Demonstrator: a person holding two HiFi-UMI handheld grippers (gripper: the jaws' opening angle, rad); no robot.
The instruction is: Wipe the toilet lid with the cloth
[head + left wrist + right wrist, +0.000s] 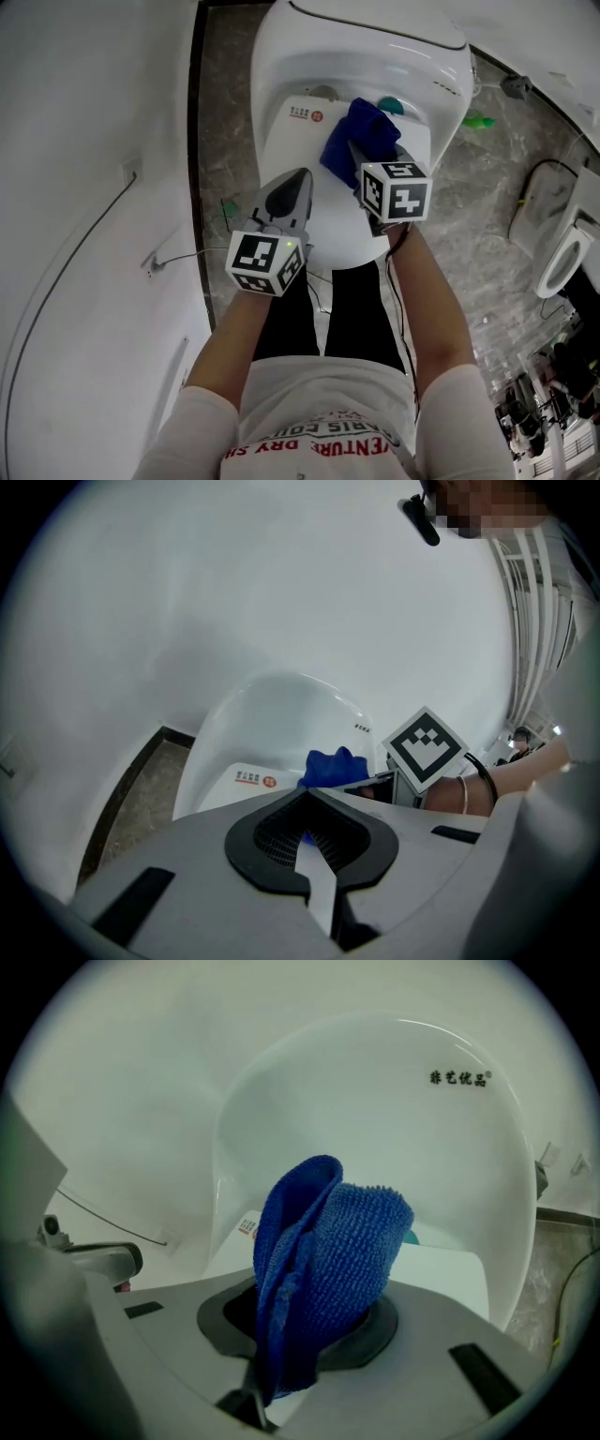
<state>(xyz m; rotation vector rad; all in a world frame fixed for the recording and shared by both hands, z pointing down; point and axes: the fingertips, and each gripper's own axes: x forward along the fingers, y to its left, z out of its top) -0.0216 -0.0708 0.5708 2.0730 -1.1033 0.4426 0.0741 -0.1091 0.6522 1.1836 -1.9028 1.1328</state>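
The white toilet lid (330, 220) lies closed below the tank (375, 47). A folded blue cloth (359, 139) is bunched over the lid's rear part, and my right gripper (364, 155) is shut on it. In the right gripper view the cloth (328, 1251) stands up out of the jaws and hides the fingertips of my right gripper (314, 1321). My left gripper (298, 180) hovers over the lid's left half, jaws shut with nothing in them. The left gripper view shows the left gripper (305, 797), the cloth (335, 766) beyond it and the lid (230, 794).
A red-printed sticker (305, 114) sits at the lid's rear, and a teal piece (392, 105) shows behind the cloth. Grey marble floor (497, 187) flanks the toilet, with a green object (476, 120) on it. A white wall (84, 187) stands left, a second white fixture (562, 248) right.
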